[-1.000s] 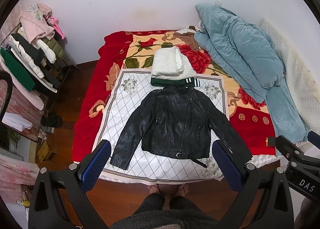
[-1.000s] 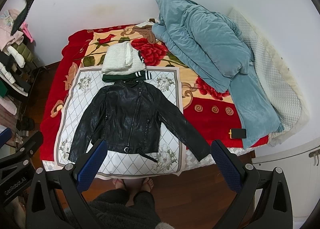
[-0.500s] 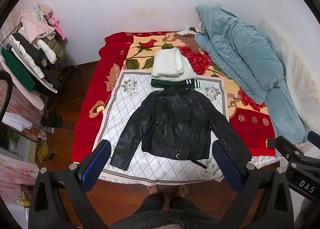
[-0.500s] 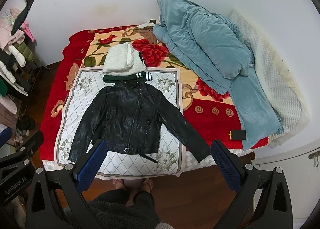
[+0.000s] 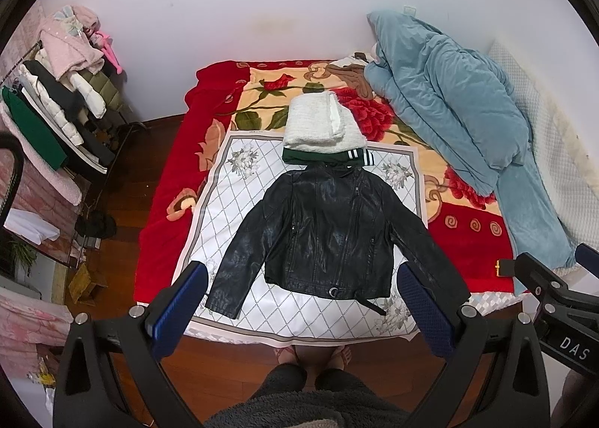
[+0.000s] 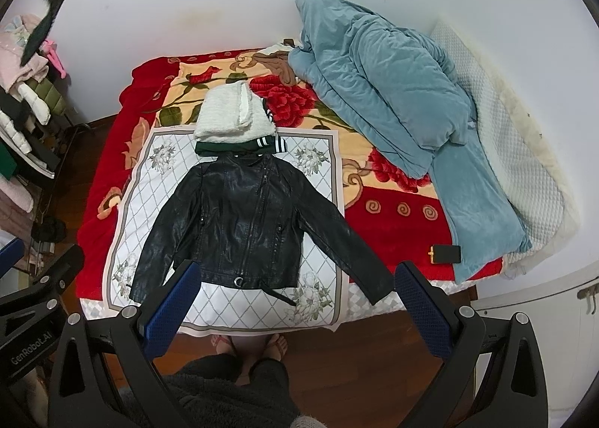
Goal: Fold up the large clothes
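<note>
A black leather jacket lies flat and front up on a white patterned cloth on the bed, sleeves spread out; it also shows in the right wrist view. Behind its collar sits a stack of folded clothes, white on top of green. My left gripper is open and empty, held high above the bed's near edge. My right gripper is open and empty, at about the same height.
A blue quilt is heaped along the bed's right side. A clothes rack stands at the left. A dark phone lies near the bed's right front edge. The person's feet stand on the wooden floor.
</note>
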